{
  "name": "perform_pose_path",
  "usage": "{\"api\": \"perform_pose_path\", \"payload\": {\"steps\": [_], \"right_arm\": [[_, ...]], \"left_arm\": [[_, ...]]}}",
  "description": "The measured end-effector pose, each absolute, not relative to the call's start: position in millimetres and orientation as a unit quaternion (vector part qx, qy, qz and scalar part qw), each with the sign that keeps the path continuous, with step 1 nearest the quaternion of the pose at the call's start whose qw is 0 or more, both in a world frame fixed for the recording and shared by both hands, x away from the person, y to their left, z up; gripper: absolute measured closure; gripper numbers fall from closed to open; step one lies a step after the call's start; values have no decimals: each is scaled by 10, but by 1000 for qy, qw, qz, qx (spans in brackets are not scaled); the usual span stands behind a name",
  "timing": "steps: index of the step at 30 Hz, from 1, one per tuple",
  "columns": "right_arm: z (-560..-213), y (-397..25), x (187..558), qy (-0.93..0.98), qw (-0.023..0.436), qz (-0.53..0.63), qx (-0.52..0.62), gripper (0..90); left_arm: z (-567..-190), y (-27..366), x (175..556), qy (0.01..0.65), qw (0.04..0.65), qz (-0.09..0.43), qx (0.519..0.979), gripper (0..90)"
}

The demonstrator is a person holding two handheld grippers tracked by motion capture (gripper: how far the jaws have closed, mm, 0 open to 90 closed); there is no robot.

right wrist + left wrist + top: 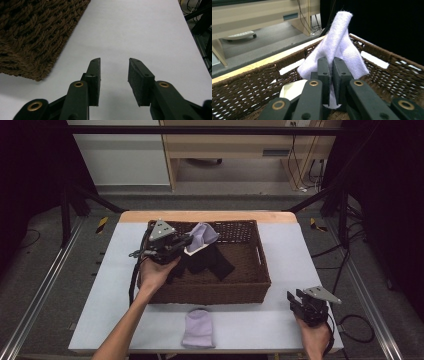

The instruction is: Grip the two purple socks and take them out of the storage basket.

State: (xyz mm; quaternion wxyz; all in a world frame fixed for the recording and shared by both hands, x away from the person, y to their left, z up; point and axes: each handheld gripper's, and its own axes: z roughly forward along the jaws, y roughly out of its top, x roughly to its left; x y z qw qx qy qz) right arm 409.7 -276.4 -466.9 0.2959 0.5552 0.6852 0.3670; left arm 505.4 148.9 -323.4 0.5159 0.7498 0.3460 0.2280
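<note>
White table (300, 270) w/ brown wicker basket (250, 290). Left gripper (329, 75) clamped on lilac sock (337, 45) above basket; thin pinch, could slip back in. Right gripper (113, 75) jaws apart, idle beside basket.

lilac sock (337, 47) – dk brown basket (210, 290)

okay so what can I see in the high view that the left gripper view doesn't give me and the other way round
High view alone: a second lavender sock lying on the white table in front of the basket, dark clothes inside it, and the right gripper, open, near the basket's right corner. Left gripper view alone: the closed jaws pinching the fabric, and a pale item below. Both: the left gripper holding a lavender sock over the wicker basket.
</note>
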Motion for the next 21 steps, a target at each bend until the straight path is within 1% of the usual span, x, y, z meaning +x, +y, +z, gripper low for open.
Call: {"api": "perform_pose_path", "payload": {"steps": [2,3,5,6,10,13,21], "right_arm": [[-4670,-2764,4099,685,295,367,556,628],[-4670,-2763,4100,685,295,367,556,612],[-4670,-2761,4102,683,296,364,560,533],[-4672,-2761,4105,681,297,362,563,478],[-4669,-2773,4113,669,300,359,577,358],[-4670,-2779,4114,665,300,358,583,332],[-4671,-2767,4113,667,303,356,580,339]], "left_arm": [[-3206,1537,4979,344,526,227,744,842],[-3190,1563,4922,340,531,230,741,842],[-3169,1592,4830,334,535,233,740,842],[-3161,1606,4797,331,535,233,741,842],[-3133,1666,4614,318,543,234,741,842],[-3123,1712,4461,308,554,235,737,842],[-3107,1798,4155,292,564,232,737,843]]}}
